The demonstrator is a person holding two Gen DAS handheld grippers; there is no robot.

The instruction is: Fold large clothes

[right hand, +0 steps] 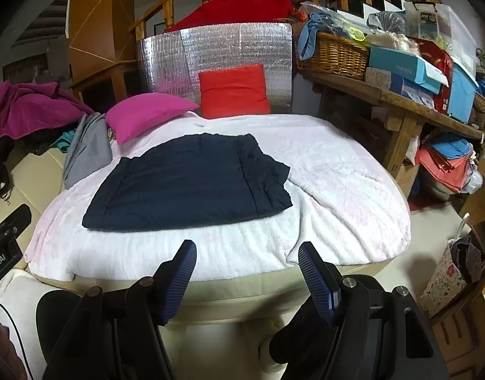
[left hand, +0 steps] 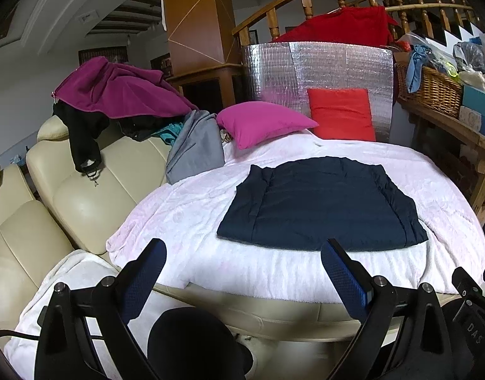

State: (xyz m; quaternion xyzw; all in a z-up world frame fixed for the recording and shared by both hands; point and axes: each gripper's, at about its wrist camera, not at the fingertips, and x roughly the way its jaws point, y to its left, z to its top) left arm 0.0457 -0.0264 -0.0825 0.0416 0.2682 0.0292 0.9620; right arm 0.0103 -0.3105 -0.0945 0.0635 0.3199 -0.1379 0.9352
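A dark navy garment [left hand: 321, 202] lies folded into a flat rectangle on the white blanket [left hand: 185, 221] that covers the seat. It also shows in the right wrist view [right hand: 191, 180]. My left gripper [left hand: 242, 247] is open and empty, held back from the garment's near edge. My right gripper [right hand: 247, 250] is open and empty, over the blanket's front edge, short of the garment.
A magenta cushion [left hand: 261, 122] and a red cushion [left hand: 342, 114] lean at the back against a silver foil panel [left hand: 318, 69]. A grey garment [left hand: 195, 145] and a magenta jacket [left hand: 115, 88] lie on the cream sofa [left hand: 77, 202]. A cluttered wooden table [right hand: 400, 101] stands right.
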